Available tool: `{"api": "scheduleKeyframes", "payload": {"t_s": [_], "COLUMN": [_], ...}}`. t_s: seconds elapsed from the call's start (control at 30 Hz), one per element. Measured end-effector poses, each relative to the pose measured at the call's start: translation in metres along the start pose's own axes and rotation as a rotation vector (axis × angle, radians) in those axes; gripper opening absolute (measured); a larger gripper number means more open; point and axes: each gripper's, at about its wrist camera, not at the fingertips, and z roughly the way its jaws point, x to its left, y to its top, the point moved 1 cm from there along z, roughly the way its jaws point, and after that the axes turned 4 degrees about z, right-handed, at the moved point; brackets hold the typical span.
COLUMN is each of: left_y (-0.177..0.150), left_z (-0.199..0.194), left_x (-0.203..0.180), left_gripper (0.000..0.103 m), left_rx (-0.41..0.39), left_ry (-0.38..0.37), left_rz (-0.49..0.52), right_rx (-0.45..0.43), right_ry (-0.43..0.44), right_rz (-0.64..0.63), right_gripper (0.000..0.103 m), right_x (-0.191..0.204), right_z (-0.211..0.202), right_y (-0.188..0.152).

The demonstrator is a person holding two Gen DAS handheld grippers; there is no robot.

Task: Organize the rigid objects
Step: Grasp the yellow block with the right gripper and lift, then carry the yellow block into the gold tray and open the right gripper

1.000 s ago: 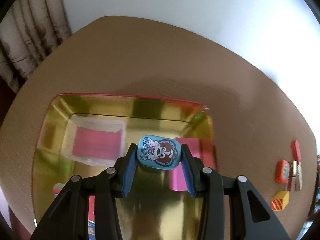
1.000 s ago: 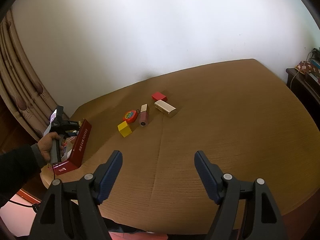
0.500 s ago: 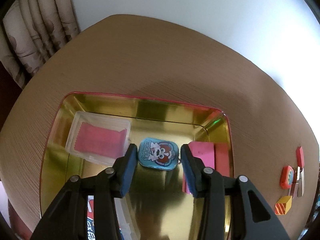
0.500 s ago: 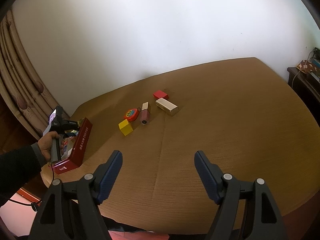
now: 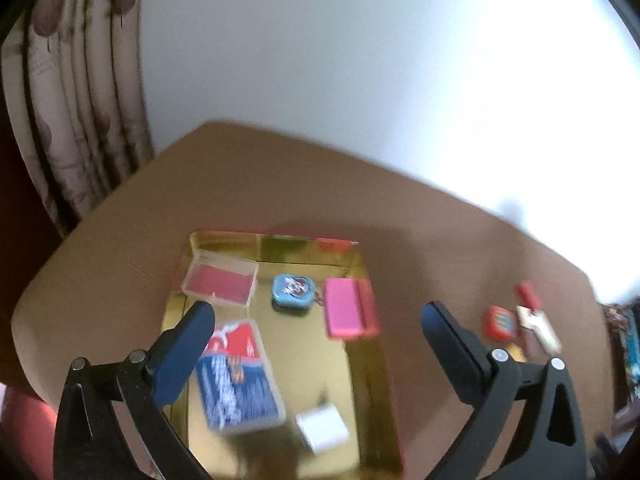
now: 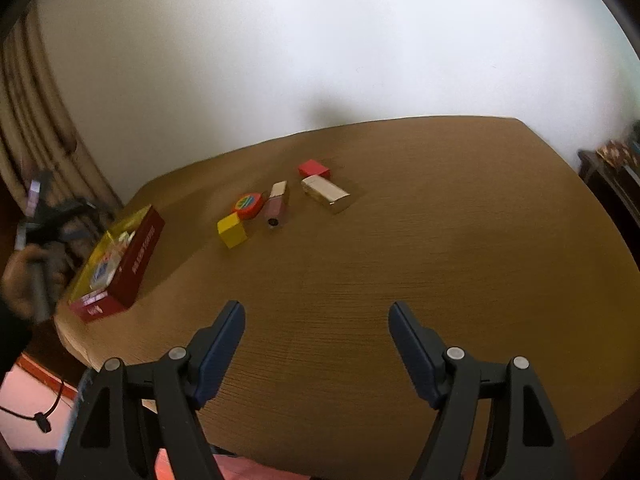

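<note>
My left jaws (image 5: 316, 316) had just been opening and stood spread wide with nothing between them, angled down over the gold-lined tin (image 5: 372, 364); that view was blurred, so print on the things inside was hard to read. The small blue rounded tin (image 5: 293, 293) lay released on the shiny floor, between a clear case with a red insert (image 5: 220, 283) and a pink box (image 5: 346, 314). My right jaws (image 6: 316, 328) hung parted and empty above the brown desk (image 6: 440, 248), far from the yellow block (image 6: 232, 232), the gold bar (image 6: 325, 193) and the red block (image 6: 314, 169). My left hand (image 6: 26, 280) showed only as a smear.
</note>
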Motion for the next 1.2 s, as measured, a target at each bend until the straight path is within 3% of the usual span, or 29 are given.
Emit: {"api": "scheduleKeyframes", "payload": {"t_s": [0.1,0.33,0.5,0.67,0.77,1.0,1.2], "left_y": [-0.028,-0.101,-0.139,-0.147,-0.148,-0.149,-0.15], "left_z": [-0.037,-0.082,-0.098,-0.101,-0.101,-0.099,-0.102], "left_x": [0.0,-0.005,-0.01,-0.013,-0.01,-0.009,-0.015], "left_gripper": [0.102,0.102,0.102,0.102,0.102,0.102,0.102], "left_rx": [-0.02,-0.033,-0.02,-0.01,-0.007,-0.012,-0.022], "left_ry": [-0.056,-0.091,-0.13,-0.171,-0.193,-0.205,-0.189], "left_rz": [0.054,0.118,0.121,0.151,0.137,0.117,0.144], "right_rx": [0.026,0.086,0.126,0.134,0.159,0.142,0.088], "right_ry": [0.011,0.063,0.012,-0.036,-0.062,-0.051,-0.036], "right_rz": [-0.085,-0.333,-0.436,-0.443,-0.397,-0.396,-0.434], "right_gripper": [0.076,0.076,0.076,0.074,0.031,0.03,0.03], "right_x": [0.025,0.103,0.131,0.138,0.131,0.134,0.164], "right_z": [0.028,0.106,0.16,0.181,0.193,0.181,0.161], "right_y": [0.0,0.029,0.048,0.059,0.064,0.063,0.079]}}
